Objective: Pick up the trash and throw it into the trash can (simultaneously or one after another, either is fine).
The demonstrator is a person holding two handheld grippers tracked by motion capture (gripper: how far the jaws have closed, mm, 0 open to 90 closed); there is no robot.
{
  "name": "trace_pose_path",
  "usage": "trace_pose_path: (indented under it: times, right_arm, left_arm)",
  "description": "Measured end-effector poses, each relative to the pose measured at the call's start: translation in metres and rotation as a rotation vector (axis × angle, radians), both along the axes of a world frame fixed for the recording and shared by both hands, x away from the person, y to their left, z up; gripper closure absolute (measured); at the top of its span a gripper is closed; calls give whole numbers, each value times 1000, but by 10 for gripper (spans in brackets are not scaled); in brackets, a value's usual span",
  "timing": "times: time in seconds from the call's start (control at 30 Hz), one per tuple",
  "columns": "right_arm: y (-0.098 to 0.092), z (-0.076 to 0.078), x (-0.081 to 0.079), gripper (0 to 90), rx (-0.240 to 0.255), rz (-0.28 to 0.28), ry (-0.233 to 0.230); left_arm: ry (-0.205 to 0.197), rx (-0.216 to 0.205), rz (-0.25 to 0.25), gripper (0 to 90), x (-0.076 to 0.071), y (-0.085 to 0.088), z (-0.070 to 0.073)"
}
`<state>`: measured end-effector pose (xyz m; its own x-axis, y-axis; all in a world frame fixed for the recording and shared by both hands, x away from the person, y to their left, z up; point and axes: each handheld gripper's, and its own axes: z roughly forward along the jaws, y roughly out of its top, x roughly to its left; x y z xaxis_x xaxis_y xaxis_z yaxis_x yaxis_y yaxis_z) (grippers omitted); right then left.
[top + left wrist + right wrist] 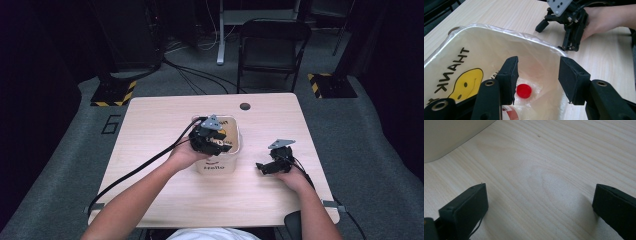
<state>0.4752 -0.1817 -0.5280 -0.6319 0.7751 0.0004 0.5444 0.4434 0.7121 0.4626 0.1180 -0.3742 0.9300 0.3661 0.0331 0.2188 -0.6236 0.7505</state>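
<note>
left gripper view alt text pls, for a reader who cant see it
The left gripper, jaws open, hangs over a white bin lined with a plastic bag printed with a yellow smiley; a red bottle cap lies at the bottom. Beyond the bin, a hand holds the right gripper on the wooden table.

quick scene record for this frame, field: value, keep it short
surface: wooden table
container: white bin lined with a plastic bag printed with a yellow smiley
bin contents: red bottle cap at the bottom, on a bottle that is mostly hidden
left gripper: open, over the bin's opening, holding nothing
right gripper: open, low over bare table to the right of the bin, holding nothing
background: folding chair behind the table
</note>
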Motion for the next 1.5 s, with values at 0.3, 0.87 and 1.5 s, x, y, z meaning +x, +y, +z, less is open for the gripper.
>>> trace_pose_path:
  times: [0.3, 0.87, 1.5]
  right_arm:
    - [-3, 0, -7, 0, 1, 4, 6]
    - [-5, 0, -14, 0, -3, 6, -2]
    - [-4, 0, -19, 0, -1, -9, 5]
  left_arm:
    - [6, -16, -61, 449, -18, 12, 5]
    - [-36, -15, -30, 427, -39, 63, 1]
    - [-12, -33, 128, 400, -23, 137, -31]
